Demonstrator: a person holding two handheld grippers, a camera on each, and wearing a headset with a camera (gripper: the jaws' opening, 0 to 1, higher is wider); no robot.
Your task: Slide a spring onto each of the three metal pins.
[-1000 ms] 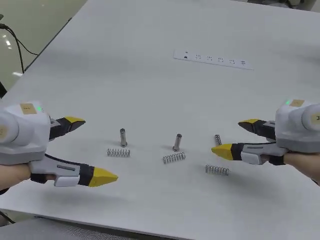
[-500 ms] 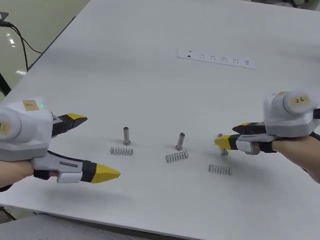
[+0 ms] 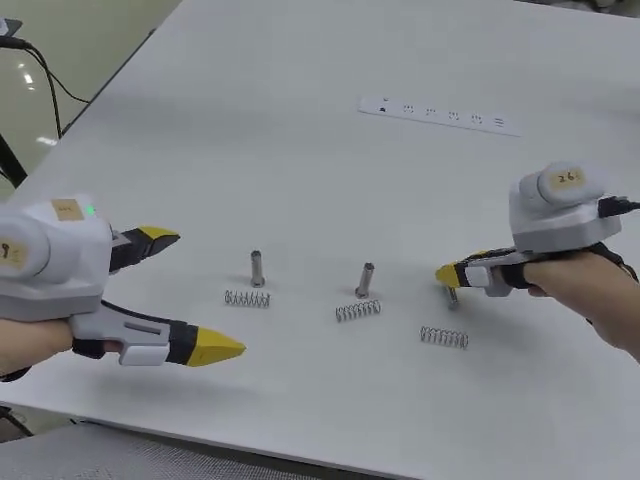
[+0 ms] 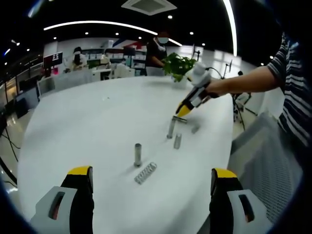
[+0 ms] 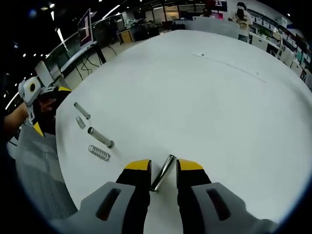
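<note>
The left gripper (image 3: 183, 292) hovered over the near edge of the smooth white table (image 3: 300, 150), its yellow-tipped jaws spread wide with nothing between them. Right of it, the left pin (image 3: 257, 268), a plain grey metal cylinder, stood upright with its long axis vertical. The left spring (image 3: 247, 298), a fine wire coil, lay on its side just in front, running left to right. The middle pin (image 3: 366, 280) also stood on end, and the middle spring (image 3: 358, 310) lay before it, slightly angled. The right spring (image 3: 443, 337) lay flat, nearer the table's front edge. The right pin (image 5: 163, 173) stood between the jaws of the right gripper (image 3: 450, 274). They had drawn narrow around it, though I could not tell whether they pinched it. A white power strip (image 3: 440, 115) lay far back.
</note>
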